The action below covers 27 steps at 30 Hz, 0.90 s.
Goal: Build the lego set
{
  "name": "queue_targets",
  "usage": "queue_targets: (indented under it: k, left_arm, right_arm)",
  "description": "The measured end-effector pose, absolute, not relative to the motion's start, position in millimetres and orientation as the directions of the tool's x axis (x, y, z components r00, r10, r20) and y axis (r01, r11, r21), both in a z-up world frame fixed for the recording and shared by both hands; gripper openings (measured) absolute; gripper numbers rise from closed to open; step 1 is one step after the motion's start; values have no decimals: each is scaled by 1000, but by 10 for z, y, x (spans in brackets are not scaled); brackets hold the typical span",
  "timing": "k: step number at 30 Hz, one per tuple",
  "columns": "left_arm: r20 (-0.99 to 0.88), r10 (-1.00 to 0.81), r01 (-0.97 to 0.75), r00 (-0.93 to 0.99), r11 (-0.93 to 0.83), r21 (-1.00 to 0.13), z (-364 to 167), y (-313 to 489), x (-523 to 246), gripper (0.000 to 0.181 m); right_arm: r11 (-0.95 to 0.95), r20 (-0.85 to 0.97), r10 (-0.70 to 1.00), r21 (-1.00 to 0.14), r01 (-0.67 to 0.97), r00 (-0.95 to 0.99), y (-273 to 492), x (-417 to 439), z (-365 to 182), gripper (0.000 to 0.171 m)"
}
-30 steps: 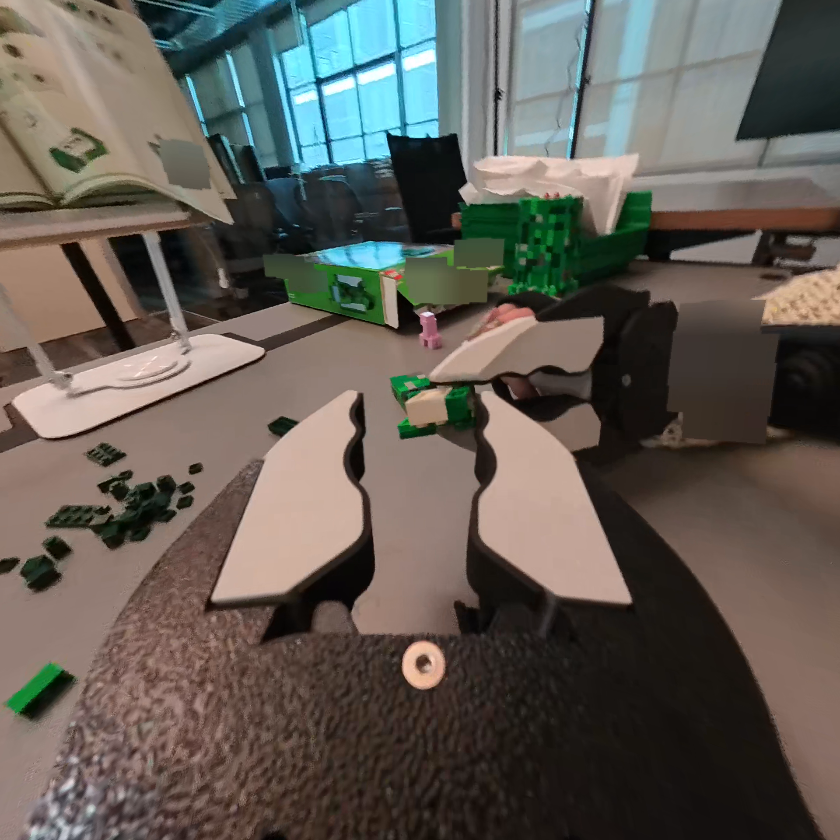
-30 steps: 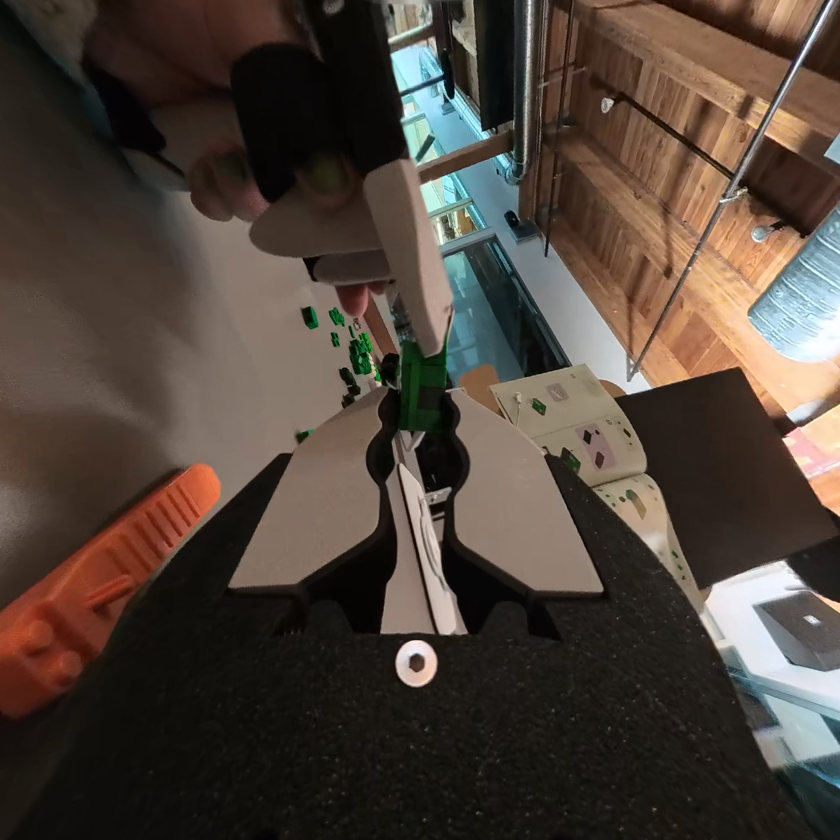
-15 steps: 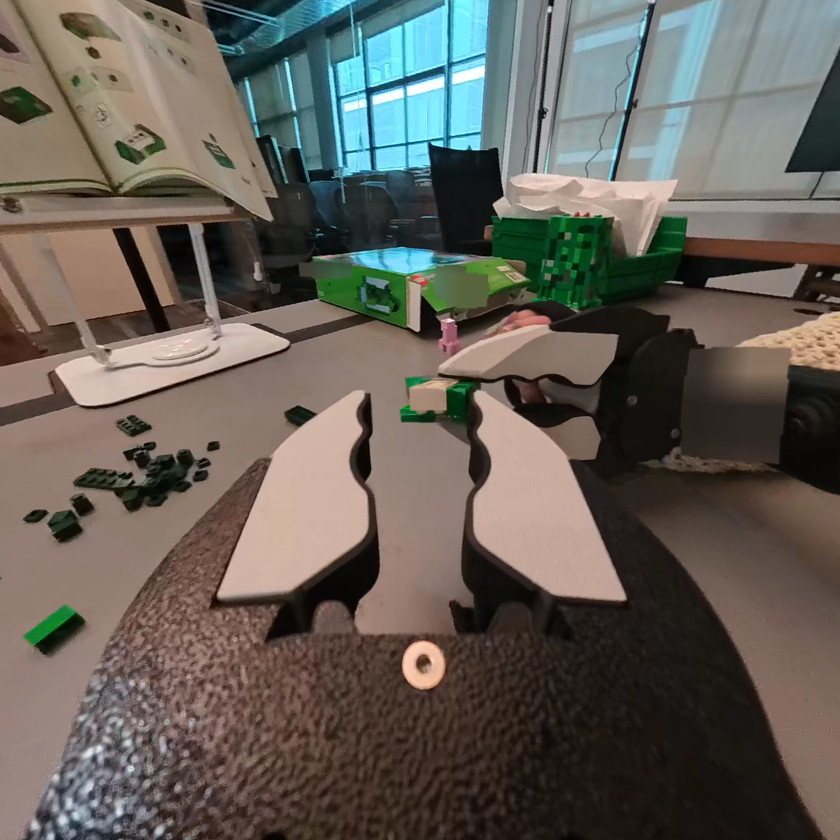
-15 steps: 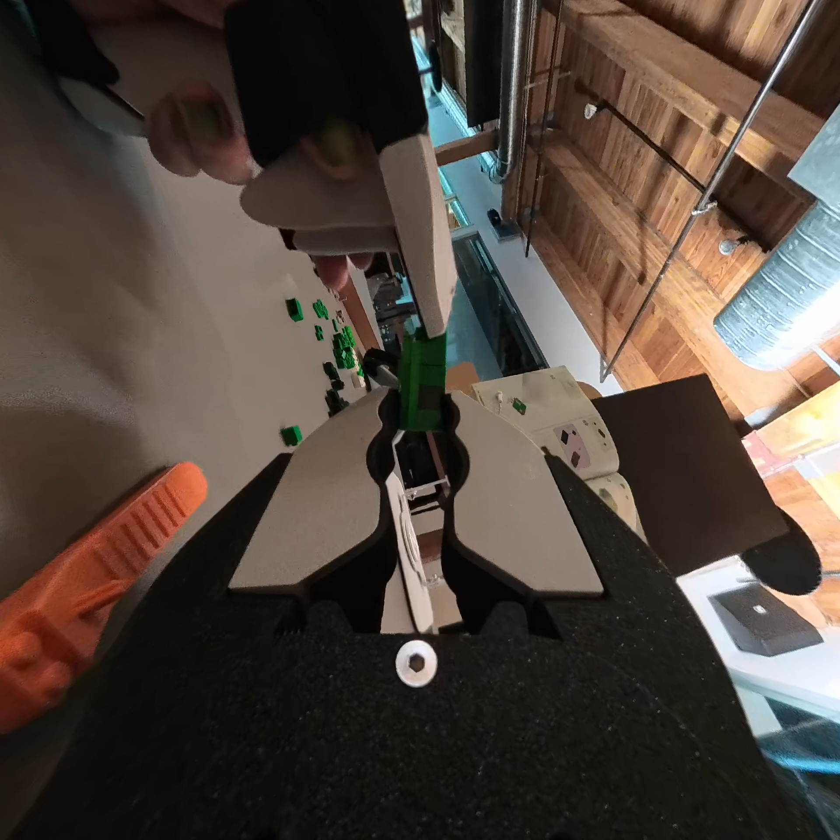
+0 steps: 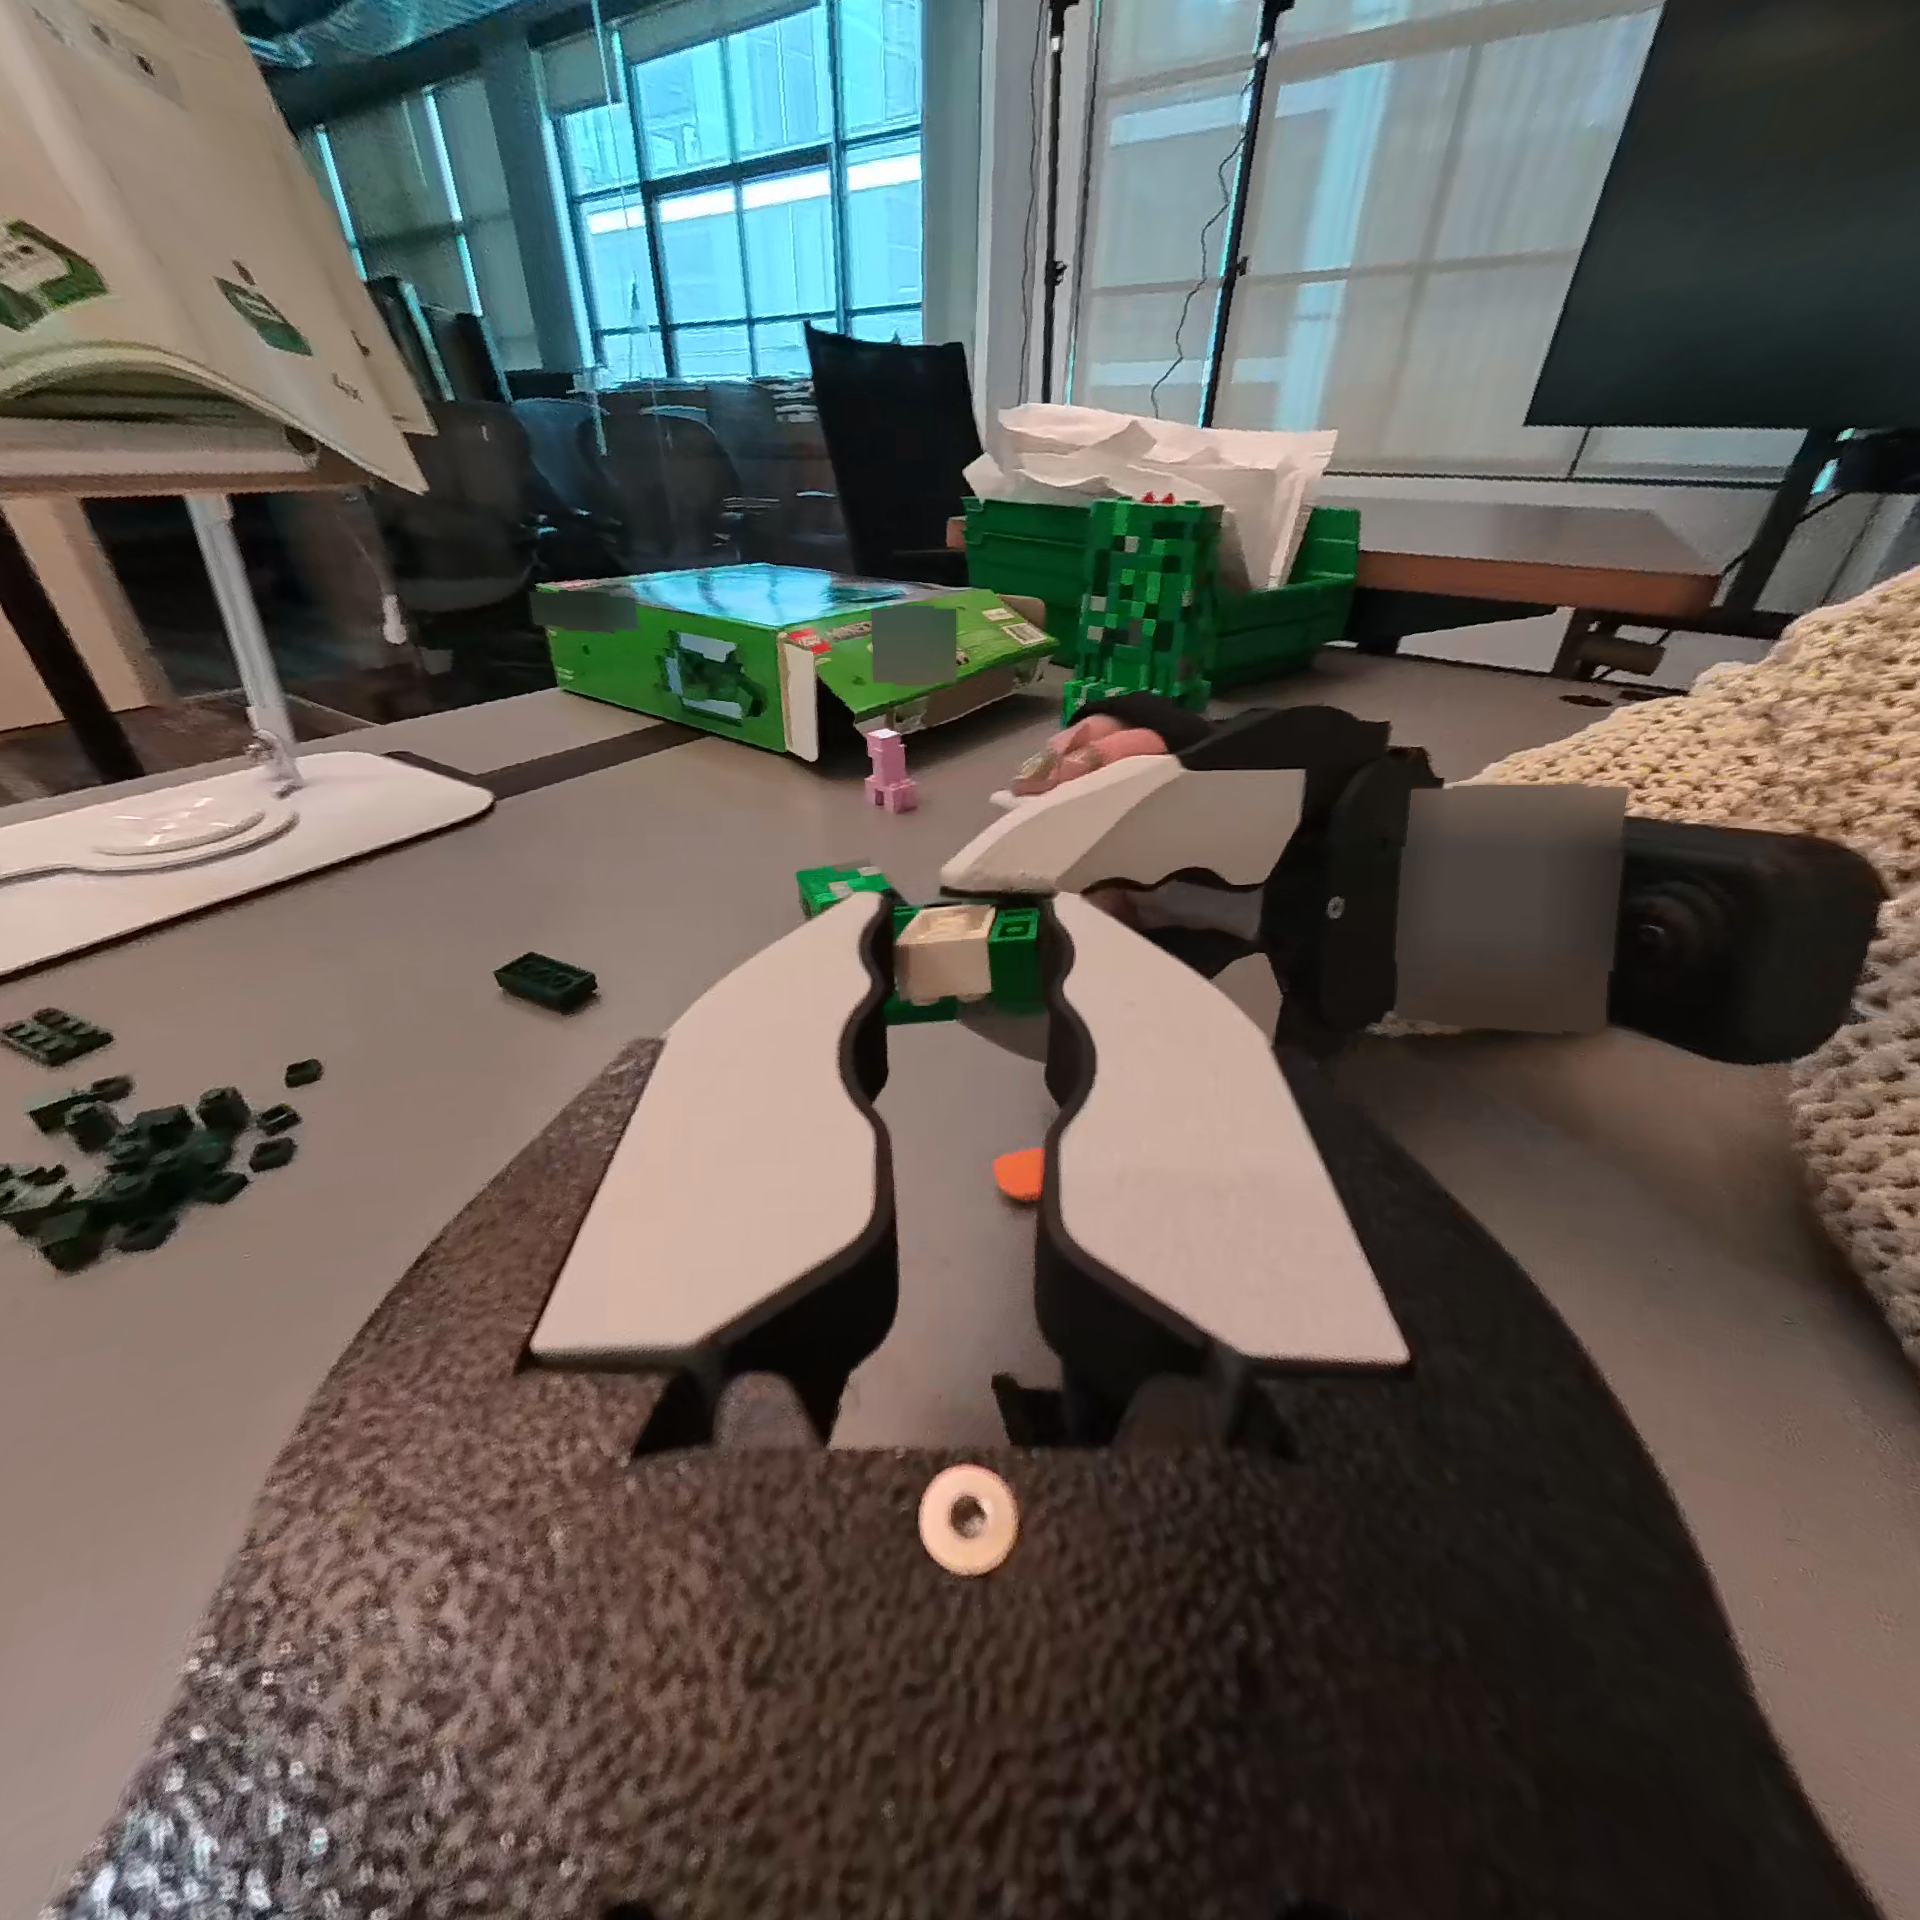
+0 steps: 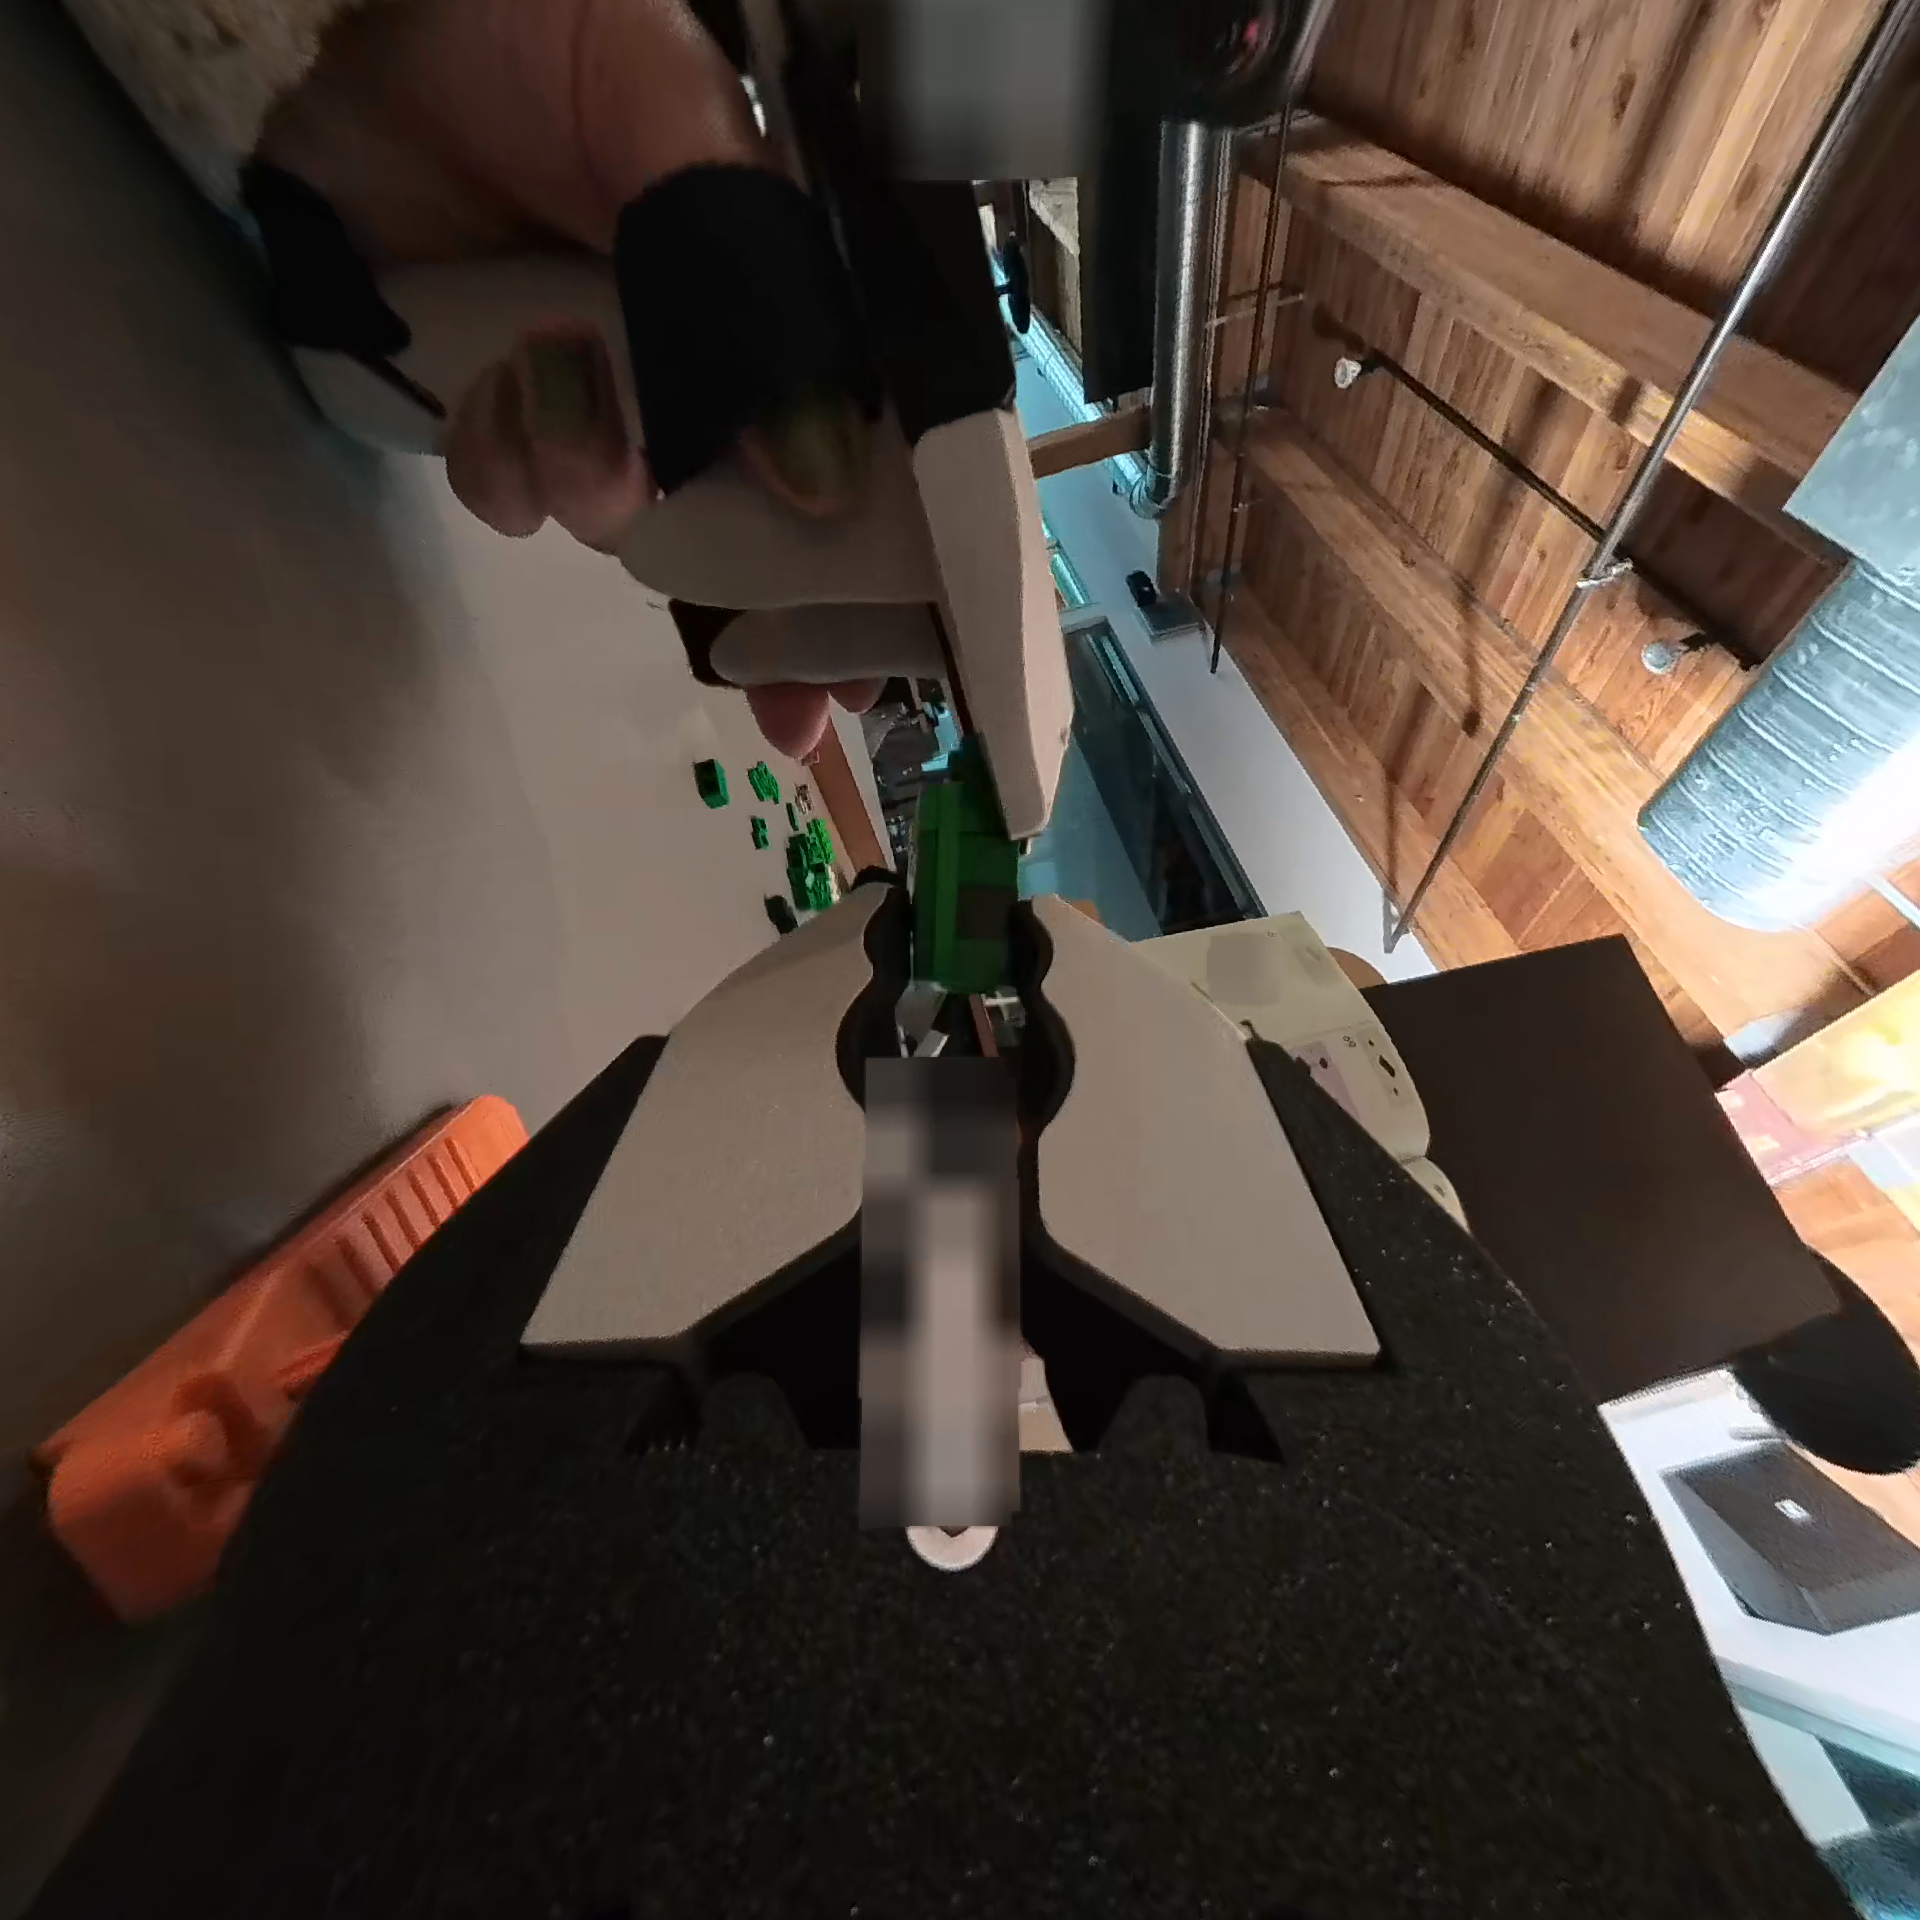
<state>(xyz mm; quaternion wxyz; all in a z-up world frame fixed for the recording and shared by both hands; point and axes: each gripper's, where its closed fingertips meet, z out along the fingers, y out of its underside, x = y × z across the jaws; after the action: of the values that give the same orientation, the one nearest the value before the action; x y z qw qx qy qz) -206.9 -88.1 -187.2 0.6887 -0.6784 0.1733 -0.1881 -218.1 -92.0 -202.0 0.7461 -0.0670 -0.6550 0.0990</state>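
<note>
Green-and-white lego piece (image 5: 961, 961) between left gripper (image 5: 971, 925) tips, right gripper (image 6: 961, 935) clamping it

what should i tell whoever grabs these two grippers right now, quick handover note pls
Right gripper: shut on the small green and white lego piece, held above the table.
Left gripper: fingers either side of that same piece; whether they press it yet is unclear.
Parts: loose dark green bricks to the left on the table, orange brick separator beside the right gripper, open instruction book on its stand at far left.
Done: a blocky green figure stands by the green bin.
Left: finish the handover or press, then keep adding loose bricks.
</note>
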Motion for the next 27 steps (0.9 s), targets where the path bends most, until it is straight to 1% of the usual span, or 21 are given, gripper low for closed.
queue_targets:
  k: [2, 5, 10, 12, 14, 15, 17, 18, 21, 24, 26, 27]
  left_arm:
    - [31, -525, 48, 850, 19, -999, -1847, -913, -2056, 26]
    - [71, -588, 96, 806, 12, -995, -1820, -973, -2034, 26]
    - [193, -661, 188, 725, -80, -979, -1830, -1019, -2031, 27]
    - [205, -663, 198, 720, -87, -976, -1830, -1018, -2036, 27]
    - [201, -634, 187, 746, -90, -978, -1848, -983, -2057, 27]
    - [197, -590, 180, 783, -88, -980, -1863, -937, -2099, 30]
    - [176, -449, 165, 876, -64, -984, -1881, -847, -2249, 46]
    - [159, -381, 150, 911, -53, -987, -1891, -825, -2310, 49]
    - [79, -199, 68, 977, -60, -996, -1947, -792, -2387, 52]
    - [-28, -28, -31, 999, -96, -995, -1993, -782, -2417, 53]
    - [-94, 86, -80, 992, -156, -985, -2042, -773, -2455, 53]
    - [-124, 115, -99, 986, -201, -975, -2083, -765, -2452, 53]
  right_arm:
    - [968, 960, 249, -243, -66, 124, -924, -2181, -2010, 26]
    - [961, 955, 273, -266, -73, 118, -908, -2174, -2002, 30]
    - [964, 960, 257, -245, -105, 114, -984, -2136, -1994, 23]
    - [969, 965, 237, -226, -102, 116, -996, -2137, -2003, 21]
    - [966, 961, 253, -245, -77, 114, -951, -2154, -2006, 20]
    - [966, 959, 259, -255, -48, 119, -890, -2168, -2011, 17]
    - [965, 958, 261, -264, 7, 120, -798, -2195, -2033, 17]
    - [964, 958, 260, -265, 32, 118, -763, -2202, -2050, 17]
    - [964, 966, 236, -247, 96, 107, -689, -2222, -2105, 17]
    - [961, 968, 231, -243, 134, 99, -640, -2223, -2135, 17]
    - [955, 968, 236, -248, 165, 86, -596, -2224, -2167, 17]
    - [953, 969, 231, -243, 180, 82, -573, -2227, -2177, 17]
